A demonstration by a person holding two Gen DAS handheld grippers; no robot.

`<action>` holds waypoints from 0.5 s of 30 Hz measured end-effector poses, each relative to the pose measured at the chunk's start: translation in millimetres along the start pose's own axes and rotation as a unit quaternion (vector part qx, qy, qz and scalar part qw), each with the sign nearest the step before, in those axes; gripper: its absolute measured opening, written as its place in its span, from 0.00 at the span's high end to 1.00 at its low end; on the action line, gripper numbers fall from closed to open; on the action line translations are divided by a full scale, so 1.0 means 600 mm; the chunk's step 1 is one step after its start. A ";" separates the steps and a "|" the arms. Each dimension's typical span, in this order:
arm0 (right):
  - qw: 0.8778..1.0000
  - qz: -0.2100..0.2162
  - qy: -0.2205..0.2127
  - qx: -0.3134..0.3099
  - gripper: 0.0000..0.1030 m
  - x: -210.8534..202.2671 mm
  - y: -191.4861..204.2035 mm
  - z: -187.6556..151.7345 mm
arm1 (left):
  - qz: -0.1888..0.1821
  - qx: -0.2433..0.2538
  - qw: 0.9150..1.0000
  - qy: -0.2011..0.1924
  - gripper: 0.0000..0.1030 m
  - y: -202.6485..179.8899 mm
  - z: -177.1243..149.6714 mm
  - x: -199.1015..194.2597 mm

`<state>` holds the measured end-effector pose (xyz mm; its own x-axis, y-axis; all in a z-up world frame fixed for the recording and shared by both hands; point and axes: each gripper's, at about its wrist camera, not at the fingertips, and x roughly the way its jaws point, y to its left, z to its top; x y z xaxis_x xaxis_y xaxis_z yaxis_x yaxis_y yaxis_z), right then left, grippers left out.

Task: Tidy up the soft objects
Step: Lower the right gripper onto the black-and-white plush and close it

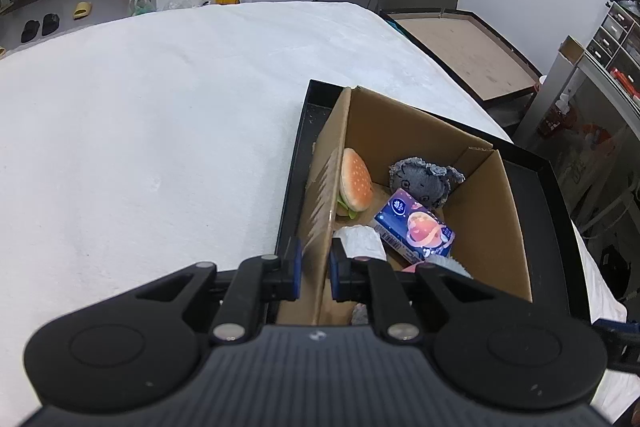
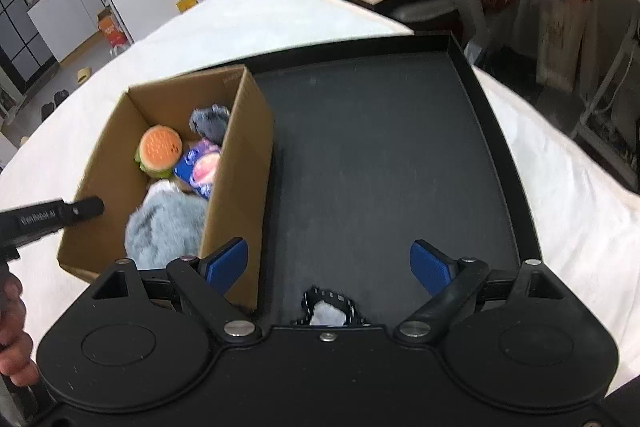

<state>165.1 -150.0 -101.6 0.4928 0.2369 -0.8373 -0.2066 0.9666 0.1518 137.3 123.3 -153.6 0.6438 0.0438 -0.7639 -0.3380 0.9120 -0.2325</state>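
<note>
Flanking cardboard box (image 2: 236, 163): black tray (image 2: 384, 155).

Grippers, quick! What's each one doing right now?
Left gripper: shut on the cardboard box wall.
Right gripper: open, holding nothing, above the black tray.

Both views are evenly and brightly lit by soft indoor light with no visible source. The white bed (image 1: 160, 127) reads pale and nearly washed out, its texture faint. Shadows are weak: a soft one fills the box (image 1: 460, 155) along its inner walls. The black tray (image 2: 380, 155) shows a dull grey sheen, no hard glare. The left view is sharp at centre. The right view is softer; the grey plush (image 2: 164, 227) in the box and the shelves at the top right are smeared with motion blur. Fisheye distortion bends the bed's edges and the walls into curves, and the corners vignette dark.
</note>
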 end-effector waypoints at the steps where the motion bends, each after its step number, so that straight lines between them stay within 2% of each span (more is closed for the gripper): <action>1: 1.000 0.001 0.005 0.002 0.15 0.002 -0.001 -0.005 | 0.001 0.000 1.000 0.001 0.88 0.000 0.000 0.000; 10: 0.998 0.008 0.060 0.018 0.19 0.034 -0.018 -0.027 | -0.001 0.013 1.000 0.004 0.82 -0.011 0.005 -0.009; 15: 0.996 0.010 0.088 0.028 0.20 0.053 -0.029 -0.036 | -0.004 0.019 1.000 0.006 0.68 -0.018 0.003 -0.004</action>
<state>166.3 -161.5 -142.5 0.3331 0.2407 -0.9116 -0.1656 0.9668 0.1948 140.7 114.2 -147.8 0.6387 0.0321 -0.7688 -0.3062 0.9272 -0.2156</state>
